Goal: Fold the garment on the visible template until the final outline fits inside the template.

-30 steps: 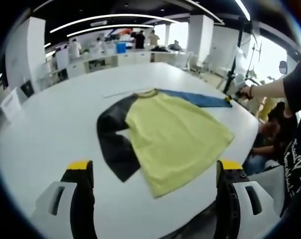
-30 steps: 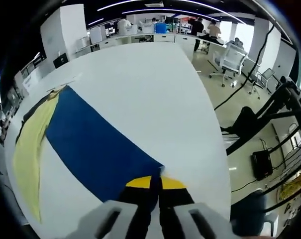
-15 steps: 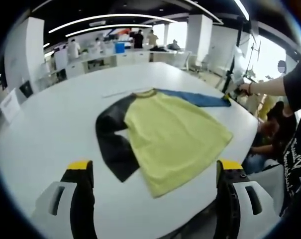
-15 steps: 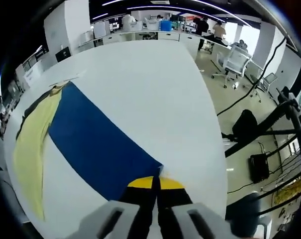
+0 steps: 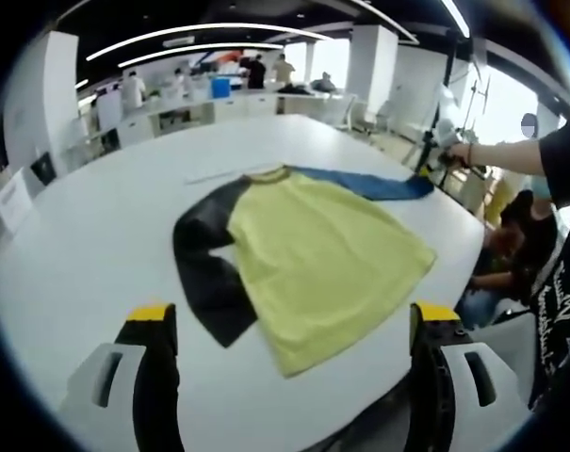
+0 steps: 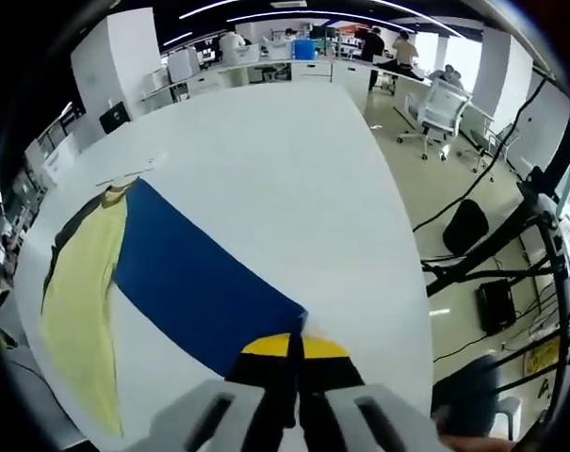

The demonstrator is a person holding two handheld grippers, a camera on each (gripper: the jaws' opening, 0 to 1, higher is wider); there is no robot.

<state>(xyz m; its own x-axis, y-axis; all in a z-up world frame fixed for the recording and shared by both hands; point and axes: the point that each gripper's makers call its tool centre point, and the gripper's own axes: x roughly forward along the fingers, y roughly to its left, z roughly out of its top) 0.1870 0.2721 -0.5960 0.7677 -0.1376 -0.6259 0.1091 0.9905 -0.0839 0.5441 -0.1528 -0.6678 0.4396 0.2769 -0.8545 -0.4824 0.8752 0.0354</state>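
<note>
I count one garment (image 5: 313,254) (yellow body, one black sleeve (image 5: 204,268), one blue sleeve (image 6: 200,282)), one white table (image 5: 87,245), my two grippers (image 5: 294,363) (image 6: 297,358), one office chair (image 6: 443,113).

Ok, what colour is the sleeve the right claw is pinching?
Blue sleeve, clearest in the right gripper view.

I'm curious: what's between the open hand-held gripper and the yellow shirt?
Just bare white table, seen in the left gripper view, between the left hand-held gripper and the shirt.
</note>
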